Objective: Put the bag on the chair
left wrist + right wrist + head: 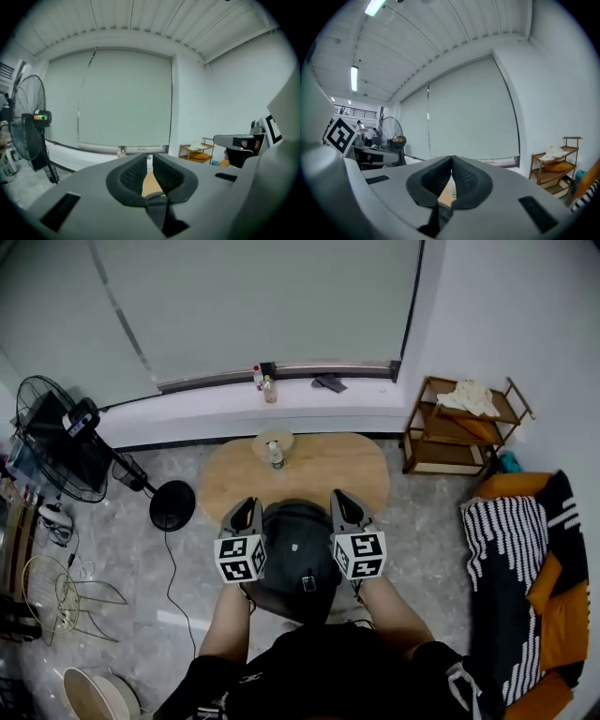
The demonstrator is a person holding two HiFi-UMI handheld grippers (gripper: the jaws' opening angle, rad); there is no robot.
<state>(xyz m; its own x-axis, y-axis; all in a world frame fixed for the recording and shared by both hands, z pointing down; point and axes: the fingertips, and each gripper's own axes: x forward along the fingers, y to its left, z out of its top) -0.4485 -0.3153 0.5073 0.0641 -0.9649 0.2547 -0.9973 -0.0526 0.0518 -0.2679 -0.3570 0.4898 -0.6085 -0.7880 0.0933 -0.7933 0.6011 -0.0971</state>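
Observation:
In the head view a black rounded bag [295, 554] sits close in front of my body; what bears it is hidden. My left gripper [246, 506] stands at the bag's left side and my right gripper [345, 499] at its right, both pointing away towards the oval wooden table [352, 474]. The left gripper [150, 157] has its jaws a narrow gap apart with nothing between them. The right gripper [451, 160] has its tips together and holds nothing. An orange chair [555, 615] with a black-and-white striped cover stands at the far right.
A small bottle [275, 456] stands on the table. A standing fan [56, 439] and cables are at the left, and a wooden shelf unit [464, 423] is at the back right. Two bottles [266, 385] stand on the window ledge. A wire frame [66, 601] lies on the floor.

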